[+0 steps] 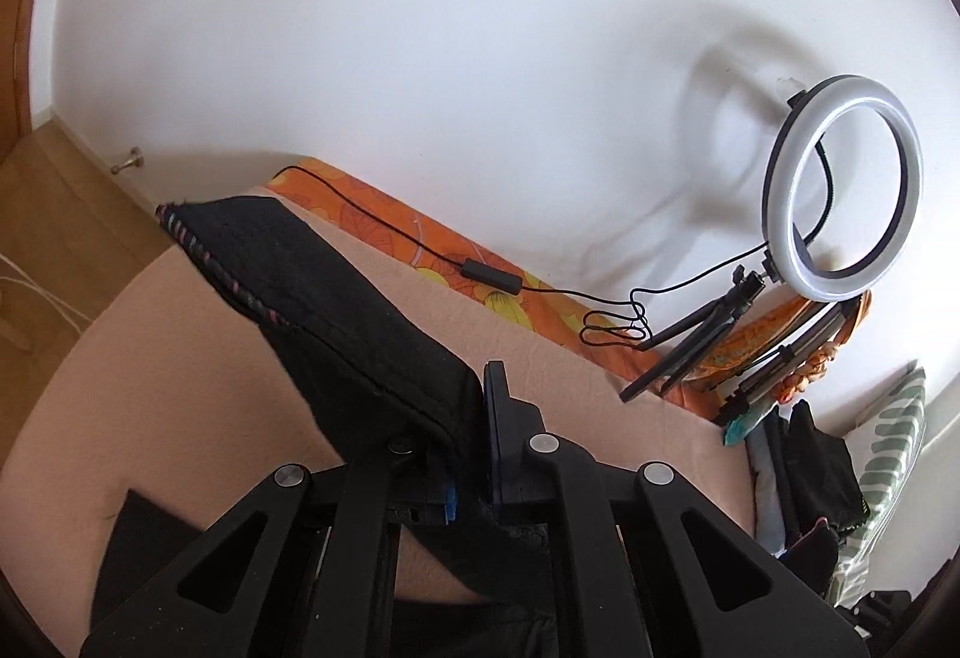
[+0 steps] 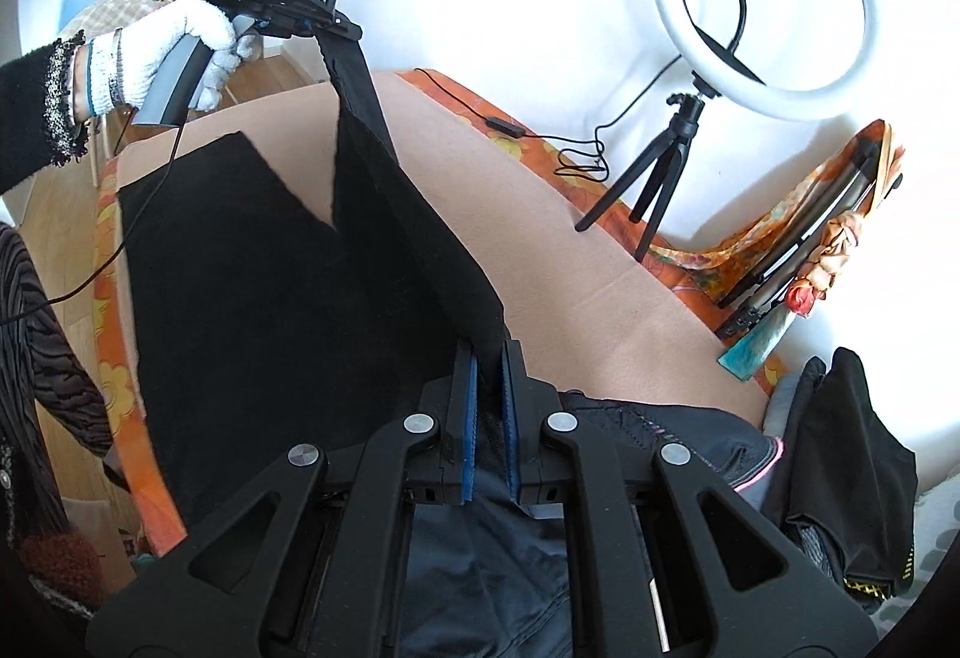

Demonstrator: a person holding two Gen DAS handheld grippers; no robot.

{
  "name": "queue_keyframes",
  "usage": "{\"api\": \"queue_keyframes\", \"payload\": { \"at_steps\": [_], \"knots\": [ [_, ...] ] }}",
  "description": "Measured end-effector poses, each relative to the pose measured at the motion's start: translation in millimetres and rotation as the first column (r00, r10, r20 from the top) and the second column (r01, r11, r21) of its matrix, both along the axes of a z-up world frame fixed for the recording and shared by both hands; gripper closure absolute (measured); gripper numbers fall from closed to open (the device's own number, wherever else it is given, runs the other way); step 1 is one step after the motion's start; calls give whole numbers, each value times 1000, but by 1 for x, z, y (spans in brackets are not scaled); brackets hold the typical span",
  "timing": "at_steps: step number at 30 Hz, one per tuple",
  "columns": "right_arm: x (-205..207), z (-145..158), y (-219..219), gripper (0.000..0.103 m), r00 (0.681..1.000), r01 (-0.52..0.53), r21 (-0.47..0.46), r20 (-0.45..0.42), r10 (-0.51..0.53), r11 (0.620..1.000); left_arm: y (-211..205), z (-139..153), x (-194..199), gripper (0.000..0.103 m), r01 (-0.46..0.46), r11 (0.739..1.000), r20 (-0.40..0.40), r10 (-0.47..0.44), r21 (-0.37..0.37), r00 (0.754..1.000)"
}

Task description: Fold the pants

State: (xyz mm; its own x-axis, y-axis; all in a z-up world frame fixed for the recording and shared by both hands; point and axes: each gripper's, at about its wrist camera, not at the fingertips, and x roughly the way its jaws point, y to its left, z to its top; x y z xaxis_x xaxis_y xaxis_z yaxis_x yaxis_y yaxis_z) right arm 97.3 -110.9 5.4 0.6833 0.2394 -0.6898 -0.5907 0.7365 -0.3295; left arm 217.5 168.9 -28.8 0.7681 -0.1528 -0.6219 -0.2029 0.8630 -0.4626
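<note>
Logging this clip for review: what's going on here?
A person is folding black pants on a beige-covered surface, with a handheld gripper in each hand. The left gripper, held in a white-gloved hand, and the right gripper each pinch the fabric, lifting one leg taut between them. A ring light stands behind.

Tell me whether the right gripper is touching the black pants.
Touching. The right wrist view shows the black pants fabric running down between the right gripper, pinched against its blue-padded fingers; no gap shows there.
</note>
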Motion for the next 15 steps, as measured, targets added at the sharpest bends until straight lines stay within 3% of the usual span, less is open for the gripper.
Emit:
{"api": "queue_keyframes", "payload": {
  "at_steps": [9, 15],
  "knots": [
    [-77, -6, 21, 95, 997, -66, -47, 27, 68, 997, 14, 11, -97, 98, -57, 998, 36, 57, 15, 998],
    [-124, -49, 36, 95, 995, -101, -90, -5, 101, 991, 20, -23, -153, 98, -87, 996, 16, 87, 9, 996]
  ]
}}
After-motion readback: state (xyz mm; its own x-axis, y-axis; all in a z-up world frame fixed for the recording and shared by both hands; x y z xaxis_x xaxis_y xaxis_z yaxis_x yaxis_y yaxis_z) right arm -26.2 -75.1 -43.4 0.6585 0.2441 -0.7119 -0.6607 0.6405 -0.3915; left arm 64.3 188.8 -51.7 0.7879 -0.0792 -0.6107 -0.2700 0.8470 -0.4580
